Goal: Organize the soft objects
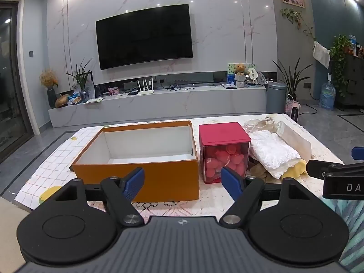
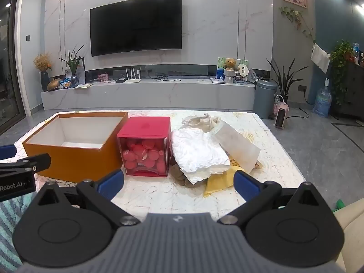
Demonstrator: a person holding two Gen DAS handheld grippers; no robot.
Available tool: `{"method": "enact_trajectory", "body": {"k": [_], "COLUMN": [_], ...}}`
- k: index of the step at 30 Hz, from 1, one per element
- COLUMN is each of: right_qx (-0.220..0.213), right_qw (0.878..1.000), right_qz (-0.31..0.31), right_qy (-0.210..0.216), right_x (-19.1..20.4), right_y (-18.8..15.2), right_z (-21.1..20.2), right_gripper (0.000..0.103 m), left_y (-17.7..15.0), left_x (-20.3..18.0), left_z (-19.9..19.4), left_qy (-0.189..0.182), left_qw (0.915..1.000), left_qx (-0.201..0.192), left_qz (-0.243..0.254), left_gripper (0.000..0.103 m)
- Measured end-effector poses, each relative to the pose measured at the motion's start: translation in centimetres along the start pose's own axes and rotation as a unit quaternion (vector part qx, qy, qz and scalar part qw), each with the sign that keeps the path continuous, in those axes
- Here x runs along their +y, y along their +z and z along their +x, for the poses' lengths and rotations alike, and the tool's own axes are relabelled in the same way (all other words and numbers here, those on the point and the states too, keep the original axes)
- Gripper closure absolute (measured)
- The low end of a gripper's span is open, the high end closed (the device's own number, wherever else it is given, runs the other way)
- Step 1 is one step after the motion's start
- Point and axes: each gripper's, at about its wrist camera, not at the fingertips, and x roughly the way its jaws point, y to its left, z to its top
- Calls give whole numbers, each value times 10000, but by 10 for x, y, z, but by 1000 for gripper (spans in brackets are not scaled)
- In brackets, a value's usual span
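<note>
An open orange box (image 1: 141, 173) with an empty white inside stands on the table; it shows in the right wrist view (image 2: 75, 159) too. Right of it a pile of soft things lies: a white crinkled cloth (image 1: 270, 152) (image 2: 198, 152), a yellow cloth (image 2: 219, 179), a brown plush piece (image 2: 182, 175), a translucent bag (image 2: 236, 143) and cream fabric (image 2: 202, 120). My left gripper (image 1: 183, 180) is open and empty in front of the box. My right gripper (image 2: 178, 185) is open and empty in front of the pile.
A red-lidded clear container (image 1: 224, 150) (image 2: 145, 145) full of red caps stands between box and pile. The table (image 2: 159, 193) has a patterned cloth. Behind are a TV unit, a grey bin (image 2: 265, 99) and a small heater (image 2: 281, 116).
</note>
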Motion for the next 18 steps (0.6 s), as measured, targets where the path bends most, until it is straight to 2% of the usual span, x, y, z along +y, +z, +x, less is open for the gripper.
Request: {"method": "enact_trajectory", "body": {"k": [7, 18], "right_qx": [4, 8], "right_qw": [10000, 10000], "right_qz": [7, 10], "right_qy": [24, 31], "right_x": [0, 1], "right_y": [0, -1], "right_z": [0, 0], "right_gripper": [2, 2], "left_y": [3, 0], "left_x": [1, 3], "left_z": [2, -3], "left_qy": [-38, -49], "left_qw": [9999, 9999], "left_qx": [89, -7], "left_qz": [-122, -123], "left_gripper": [17, 19]}}
